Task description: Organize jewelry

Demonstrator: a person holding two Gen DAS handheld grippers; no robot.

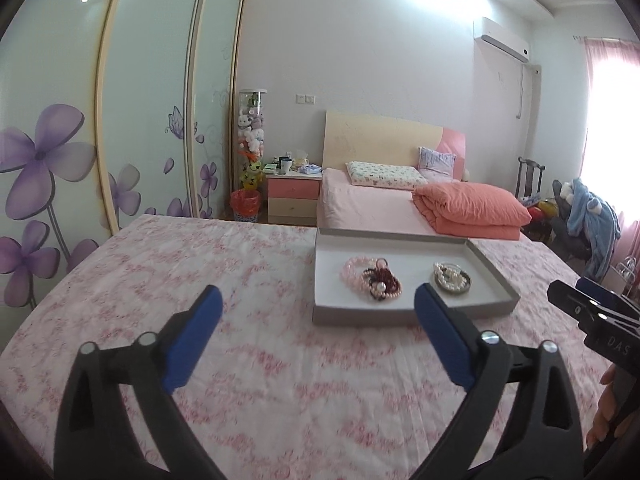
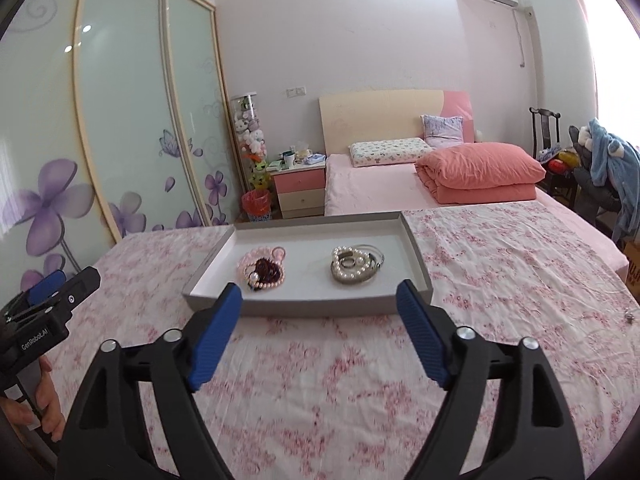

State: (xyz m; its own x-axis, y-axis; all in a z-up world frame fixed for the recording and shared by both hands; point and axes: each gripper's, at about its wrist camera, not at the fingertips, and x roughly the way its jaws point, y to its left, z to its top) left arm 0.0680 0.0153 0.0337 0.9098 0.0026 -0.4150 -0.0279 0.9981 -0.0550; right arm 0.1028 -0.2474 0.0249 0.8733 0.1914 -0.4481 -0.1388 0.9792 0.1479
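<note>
Jewelry tray [image 2: 320, 304] beyond open right hand-held gripper [image 2: 320, 294]

Black triangular gripper [image 1: 318, 294] arms, ribbed blue pads [image 2: 216, 336], silver pivot screws; white "GenRobot.AI" and "DAS" lettering on bodies; bare hand [image 2: 46, 408] on handle.

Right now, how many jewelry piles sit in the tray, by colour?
Pink and dark red beaded pile: 1
White pearl and silver pile: 1
Total: 2 piles, both inside the grey tray, lying apart.
</note>
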